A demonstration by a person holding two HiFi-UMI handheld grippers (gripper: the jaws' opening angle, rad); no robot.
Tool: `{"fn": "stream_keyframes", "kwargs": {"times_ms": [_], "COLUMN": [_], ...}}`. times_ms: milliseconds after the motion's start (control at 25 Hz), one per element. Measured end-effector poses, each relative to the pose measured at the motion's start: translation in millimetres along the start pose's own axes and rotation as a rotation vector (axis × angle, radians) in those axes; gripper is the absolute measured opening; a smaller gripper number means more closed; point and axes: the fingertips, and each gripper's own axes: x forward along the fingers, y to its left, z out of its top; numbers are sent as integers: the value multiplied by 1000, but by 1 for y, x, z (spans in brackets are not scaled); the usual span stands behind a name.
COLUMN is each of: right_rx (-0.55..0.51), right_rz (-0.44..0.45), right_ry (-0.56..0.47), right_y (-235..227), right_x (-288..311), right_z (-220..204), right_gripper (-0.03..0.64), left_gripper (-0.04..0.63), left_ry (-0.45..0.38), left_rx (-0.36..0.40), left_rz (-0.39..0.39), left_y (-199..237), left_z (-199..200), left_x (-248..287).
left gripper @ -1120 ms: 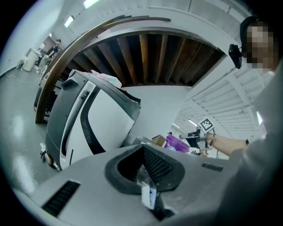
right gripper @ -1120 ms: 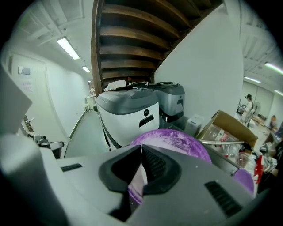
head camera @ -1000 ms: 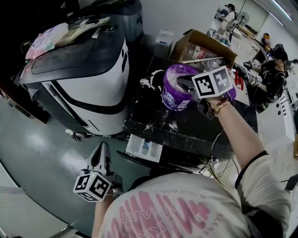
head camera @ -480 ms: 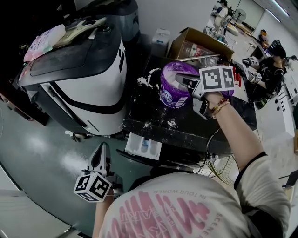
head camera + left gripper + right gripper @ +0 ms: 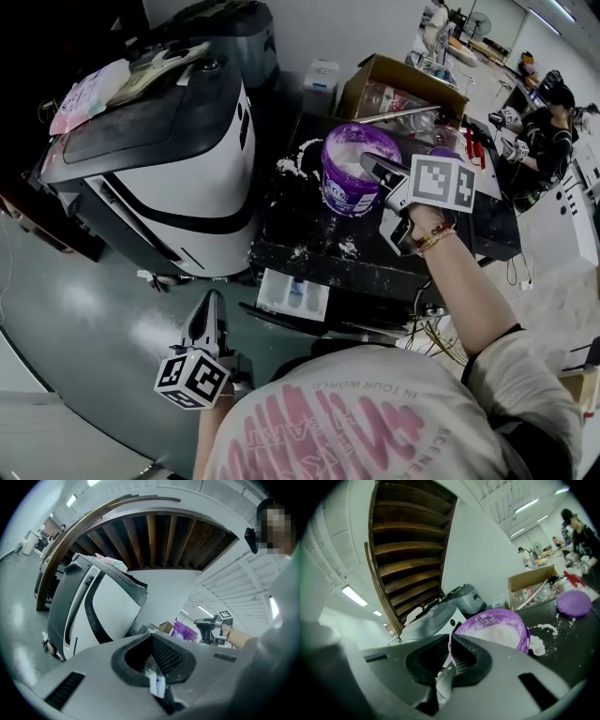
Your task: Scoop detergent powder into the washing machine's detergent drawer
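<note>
I hold my right gripper [image 5: 367, 162] over the open purple detergent tub [image 5: 347, 192] on a powder-dusted black surface [image 5: 375, 248], jaws pinched on a thin pale handle [image 5: 444, 679], while my left gripper [image 5: 208, 305], jaws together, hangs low near the pulled-out white drawer [image 5: 292, 295].

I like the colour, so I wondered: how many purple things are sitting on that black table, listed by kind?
Purple tub: 1
Purple lid: 1
Total: 2
</note>
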Motion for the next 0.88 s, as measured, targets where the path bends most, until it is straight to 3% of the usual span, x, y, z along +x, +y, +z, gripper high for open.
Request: {"fn": "stream_keyframes", "kwargs": {"times_ms": [280,880], "right_rx": [156,294], "right_rz": [-16,38], "right_ry": [-94,-137], "right_y": [-9,-15], "right_x": [-12,-13], "right_z": [-9,-19], "right_gripper": [6,2], "left_gripper": [2,2], "left_ry": [13,24], "left_rx": [14,37], "left_rz": [-29,-36], "left_y": [-8,-11], "left_z": [0,0], "left_x": [8,17]}}
